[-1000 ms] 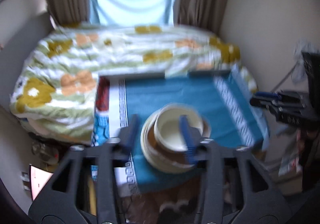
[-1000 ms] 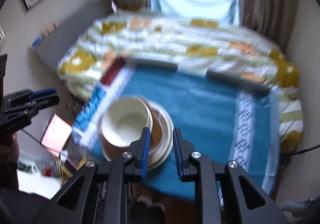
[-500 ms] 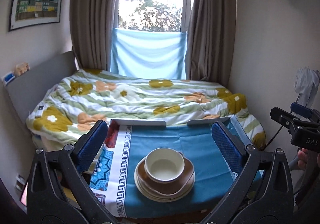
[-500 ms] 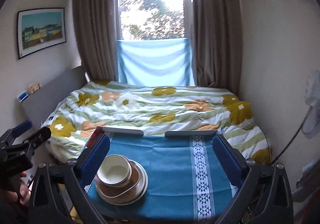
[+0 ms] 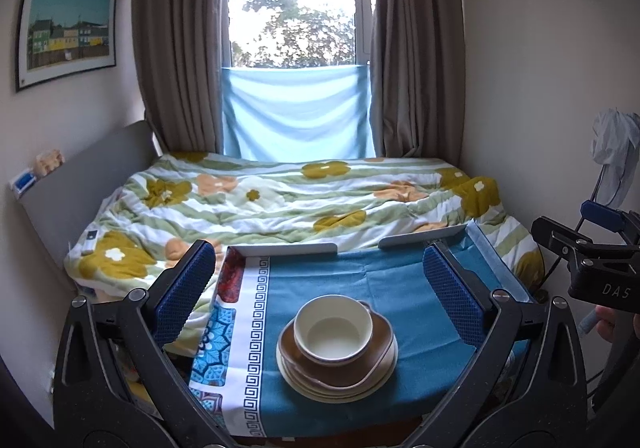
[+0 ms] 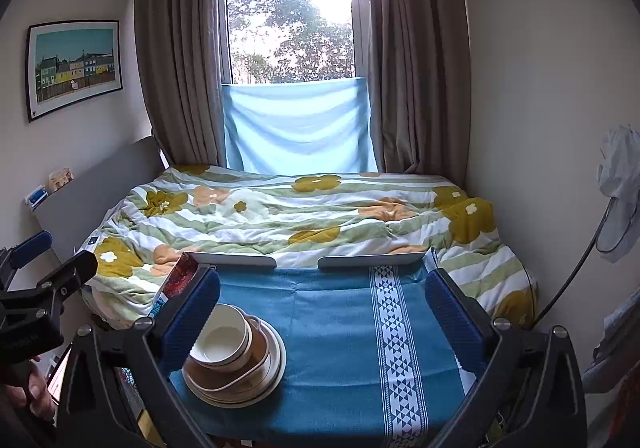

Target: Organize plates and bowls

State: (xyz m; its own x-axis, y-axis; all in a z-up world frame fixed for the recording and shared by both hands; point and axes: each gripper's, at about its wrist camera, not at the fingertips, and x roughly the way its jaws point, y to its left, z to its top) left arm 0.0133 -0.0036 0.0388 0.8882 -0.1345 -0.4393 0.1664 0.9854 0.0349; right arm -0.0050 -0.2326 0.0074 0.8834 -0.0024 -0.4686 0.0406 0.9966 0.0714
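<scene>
We see the bed [image 5: 304,203] w/ floral duvet behind the table [image 5: 404,288]. On its blue cloth, near the front-left, sits the plate stack [image 5: 338,362] w/ a cream bowl [image 5: 333,328] on top. Left tool [image 5: 318,292] & right tool [image 6: 320,318] both spread wide, holding nothing.

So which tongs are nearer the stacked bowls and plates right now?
Left, as far as framing shows. The left tongs face the stack head-on, open; the right tongs sit off to its right, also open.
</scene>
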